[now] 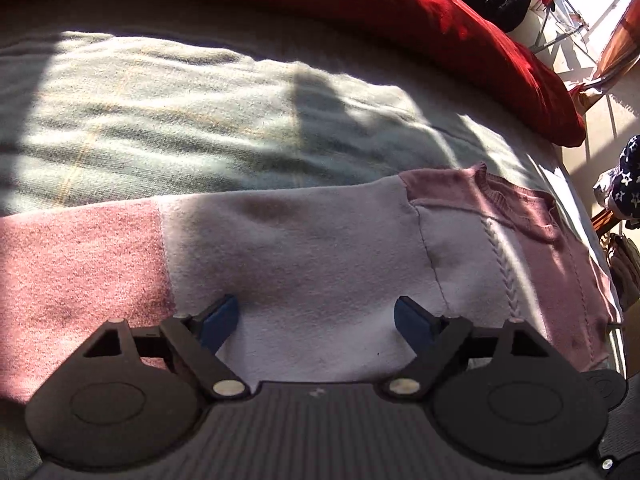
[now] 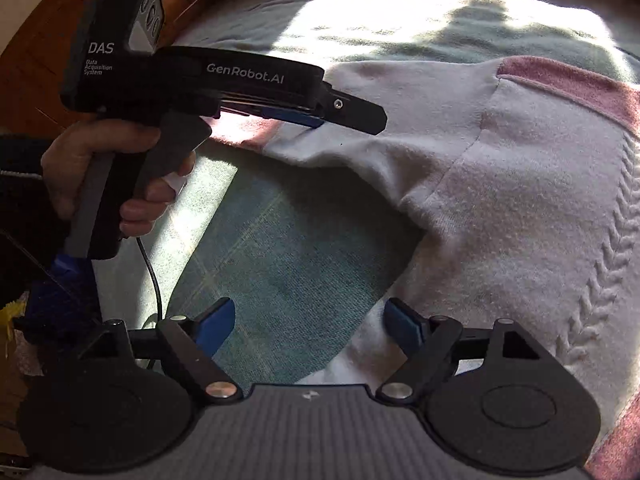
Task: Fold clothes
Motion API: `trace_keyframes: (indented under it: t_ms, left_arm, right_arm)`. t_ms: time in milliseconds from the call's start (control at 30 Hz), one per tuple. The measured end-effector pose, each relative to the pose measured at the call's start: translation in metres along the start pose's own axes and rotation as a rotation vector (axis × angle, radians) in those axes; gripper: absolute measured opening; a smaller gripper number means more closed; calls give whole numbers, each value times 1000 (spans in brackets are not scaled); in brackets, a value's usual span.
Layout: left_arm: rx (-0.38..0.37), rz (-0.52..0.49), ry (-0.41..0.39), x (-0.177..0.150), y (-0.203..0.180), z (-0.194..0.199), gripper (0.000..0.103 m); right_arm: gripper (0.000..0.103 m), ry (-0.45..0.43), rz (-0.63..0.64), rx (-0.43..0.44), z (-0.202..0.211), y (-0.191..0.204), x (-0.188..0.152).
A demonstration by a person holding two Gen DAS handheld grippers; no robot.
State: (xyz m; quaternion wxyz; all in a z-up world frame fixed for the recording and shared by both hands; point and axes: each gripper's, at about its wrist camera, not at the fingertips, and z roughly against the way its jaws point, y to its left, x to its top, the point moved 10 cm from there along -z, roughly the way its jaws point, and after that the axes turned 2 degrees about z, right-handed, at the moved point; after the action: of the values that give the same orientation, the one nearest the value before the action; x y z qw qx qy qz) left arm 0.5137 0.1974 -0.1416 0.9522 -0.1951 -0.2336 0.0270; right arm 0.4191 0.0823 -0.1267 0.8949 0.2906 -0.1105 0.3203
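Through your left wrist camera, your left gripper (image 1: 316, 320) is hovering wide open and empty over the pale sleeve of the pink-and-white sweater (image 1: 320, 240), which is lying flat on the green blanket (image 1: 160, 120). Through your right wrist camera, your right gripper (image 2: 308, 326) is gaping too, gripping nothing, over the sweater's edge (image 2: 500, 200), while your left hand (image 2: 100, 168) is holding its gripper over the sleeve.

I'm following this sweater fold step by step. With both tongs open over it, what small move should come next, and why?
Probably lower the left tongs and close them on the sleeve. It lies stretched sideways, unfolded, on the blanket, and the open jaws hover right above its pale part with nothing between them. The right tongs, also open and empty, sit at the sweater body's edge, ready to steady it.
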Motion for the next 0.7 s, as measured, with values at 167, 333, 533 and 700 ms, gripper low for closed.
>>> trace_keyframes:
  t_ms: [167, 333, 533, 700]
  left_arm:
    - [16, -16, -14, 1, -3, 3, 85]
    - [25, -7, -66, 7, -2, 16, 85]
    - [-134, -20, -87, 10, -31, 32, 84]
    - [-281, -64, 4, -3, -69, 11, 85]
  right_arm:
    - [83, -97, -68, -20, 23, -17, 21]
    - [97, -64, -63, 5, -4, -14, 25]
    - [93, -29, -39, 54, 10, -1, 8]
    - [93, 11, -46, 15, 21, -13, -13]
